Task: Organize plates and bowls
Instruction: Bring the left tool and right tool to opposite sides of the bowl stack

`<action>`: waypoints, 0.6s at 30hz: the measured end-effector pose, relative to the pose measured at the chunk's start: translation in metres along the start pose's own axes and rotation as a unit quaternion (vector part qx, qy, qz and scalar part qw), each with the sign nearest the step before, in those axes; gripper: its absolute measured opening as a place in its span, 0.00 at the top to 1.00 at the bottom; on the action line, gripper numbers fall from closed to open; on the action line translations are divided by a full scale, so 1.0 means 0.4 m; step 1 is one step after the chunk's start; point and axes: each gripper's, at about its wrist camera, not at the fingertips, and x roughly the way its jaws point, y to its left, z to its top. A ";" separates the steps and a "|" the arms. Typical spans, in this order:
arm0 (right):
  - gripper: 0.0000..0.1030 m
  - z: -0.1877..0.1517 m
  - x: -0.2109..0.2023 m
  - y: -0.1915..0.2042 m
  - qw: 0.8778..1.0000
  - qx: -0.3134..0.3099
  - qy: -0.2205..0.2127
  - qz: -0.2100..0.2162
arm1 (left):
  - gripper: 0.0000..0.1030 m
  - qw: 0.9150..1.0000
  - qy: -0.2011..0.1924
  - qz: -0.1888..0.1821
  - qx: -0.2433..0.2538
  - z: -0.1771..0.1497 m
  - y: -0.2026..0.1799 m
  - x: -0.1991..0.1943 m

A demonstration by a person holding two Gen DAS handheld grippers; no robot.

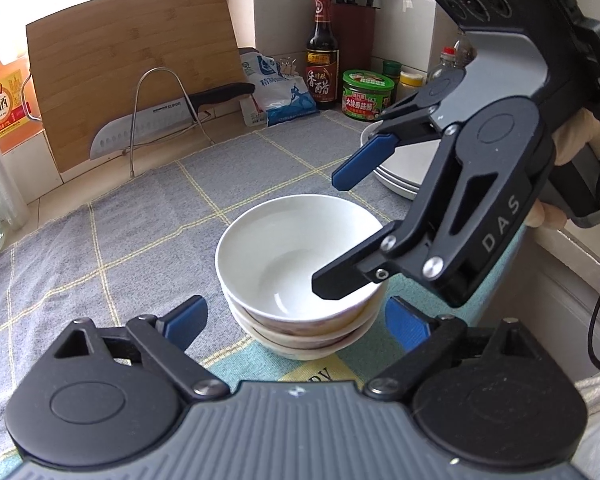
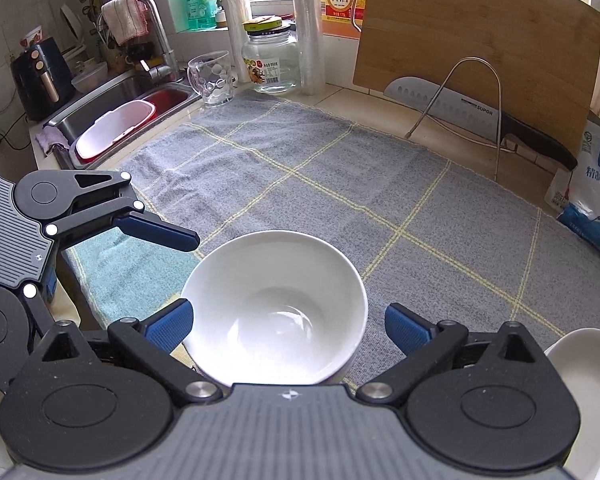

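Observation:
Three white bowls stand nested in a stack on a grey checked cloth. My left gripper is open low at the stack's near side, one blue pad on each flank, neither pressing. My right gripper comes in from the right and hangs open over the top bowl, its lower finger above the inside and gripping nothing. In the right wrist view the top bowl lies between the wide jaws of the right gripper. A finger of the left gripper shows at the left. White plates are stacked behind the right gripper.
A wooden cutting board and a knife in a wire rack lean at the back. Sauce bottles, a green-lidded jar and a salt bag line the wall. A sink, glass mug and glass jar are at the far left. A white dish lies at the right.

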 end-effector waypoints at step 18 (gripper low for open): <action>0.00 -0.094 -0.061 0.031 0.997 -0.076 -0.019 0.007 | 0.07 0.999 0.030 0.020 0.005 -0.035 0.007 -0.019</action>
